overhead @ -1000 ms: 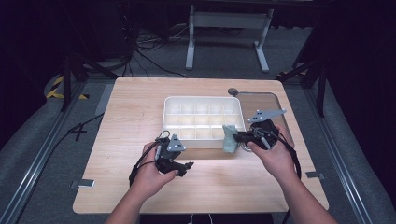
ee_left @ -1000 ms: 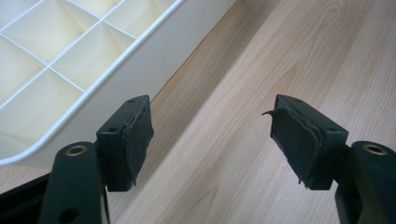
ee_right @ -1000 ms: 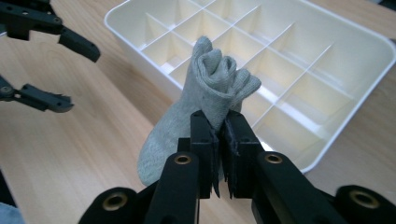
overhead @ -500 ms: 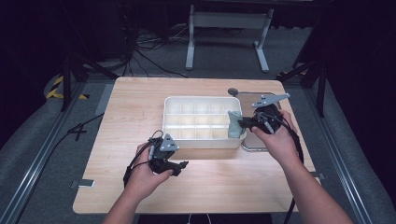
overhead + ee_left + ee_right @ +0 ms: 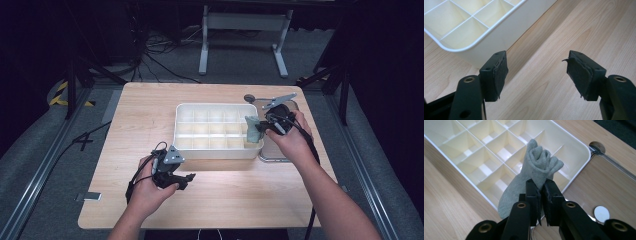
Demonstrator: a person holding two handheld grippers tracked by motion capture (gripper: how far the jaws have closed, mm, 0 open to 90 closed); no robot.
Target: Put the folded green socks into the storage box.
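The right tool (image 5: 541, 192) is clenched on a rolled grey sock (image 5: 534, 173), its pads pinching the fabric near the roll, and holds it over the right end of the white divided organiser box (image 5: 217, 152), above the compartments nearest that end wall; in the high view the sock (image 5: 251, 129) hangs just inside the box's right rim. The left tool (image 5: 536, 72) is released, jaws wide with nothing between them, having just closed a touch, and hovers low over the desk (image 5: 150, 110) just beside the box's near left corner (image 5: 464, 52). From here the main risk, as I judge it, is the sock's loose tail: it droops below the grip and could drape over a divider or the outer rim instead of dropping into one cell, leaving it straddling two compartments or spilling out. The roll could also unfurl if let go from too high. With the left tool not touching the box, a snagged sock could drag the light box across the desk toward the metal-rimmed tray (image 5: 272, 155) at its right. No brand, label or writing can be read on anything here.
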